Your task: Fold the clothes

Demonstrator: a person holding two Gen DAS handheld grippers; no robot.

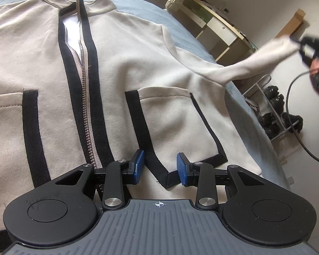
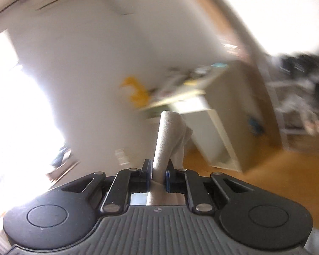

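On the bed (image 1: 255, 114), one cream jacket (image 1: 121, 68), front up, zip partly undone. My left gripper (image 1: 159, 167) hovers spread over the jacket's black pocket trim (image 1: 146, 131) near the hem, holding nothing. My right gripper (image 2: 158, 172) is pinching the sleeve (image 2: 170, 133), lifted off the jacket's side toward the shelf (image 1: 219, 29).

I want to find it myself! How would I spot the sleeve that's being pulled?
Start at the cream zip-up jacket spread flat on the blue bed. One sleeve stretches off its edge into the air, pinched at its end by the right hand-held gripper. It is the jacket's only lifted part.
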